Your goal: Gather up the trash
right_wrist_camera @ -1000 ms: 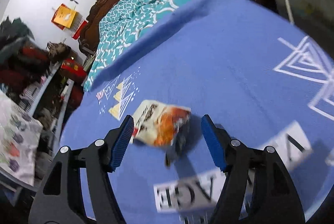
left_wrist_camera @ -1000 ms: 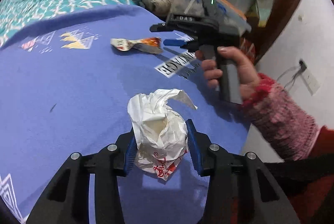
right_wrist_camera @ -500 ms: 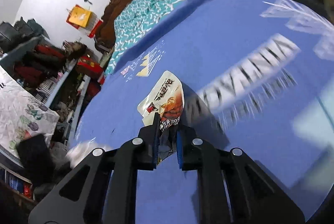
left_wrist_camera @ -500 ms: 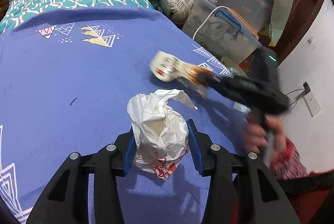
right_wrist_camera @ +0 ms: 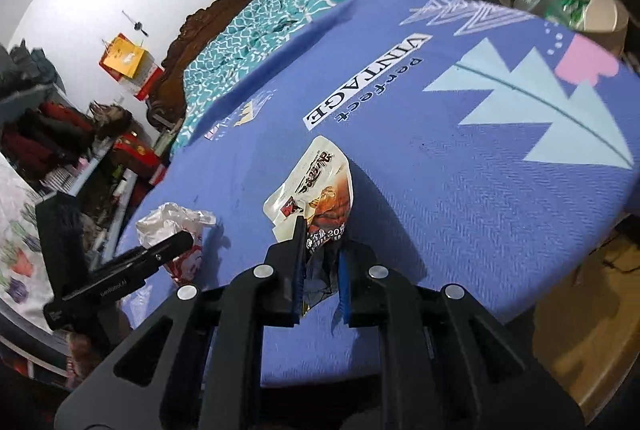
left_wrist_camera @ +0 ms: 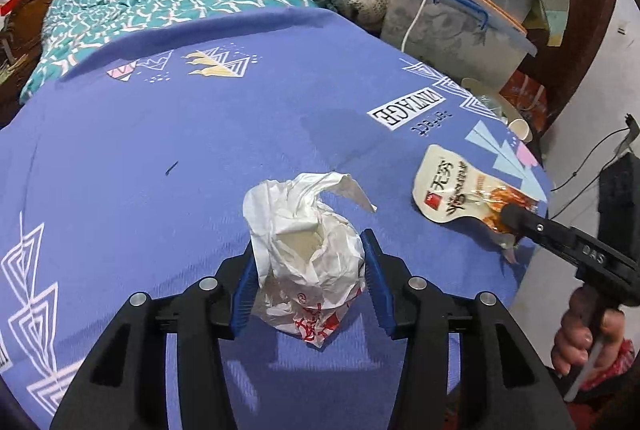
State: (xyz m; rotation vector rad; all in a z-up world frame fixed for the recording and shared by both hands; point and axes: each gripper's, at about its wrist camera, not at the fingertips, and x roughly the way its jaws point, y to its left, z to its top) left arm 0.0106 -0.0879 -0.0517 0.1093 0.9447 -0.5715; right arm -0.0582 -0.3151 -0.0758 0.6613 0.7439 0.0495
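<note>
While both loads hang over the blue bed cover (left_wrist_camera: 200,133):
left hand-held gripper (left_wrist_camera: 310,280): jaws opening, crumpled white bag (left_wrist_camera: 308,242) upright between pads
right hand-held gripper (right_wrist_camera: 320,270): clamped on snack wrapper (right_wrist_camera: 316,189), long axis forward
bin (right_wrist_camera: 560,1): far right, nearer right hand; judged drop point

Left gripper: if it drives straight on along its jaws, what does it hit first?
The crumpled white bag already between the opening jaws of the left gripper. Past that, probably the blue bedsheet; depth is unclear.
</note>
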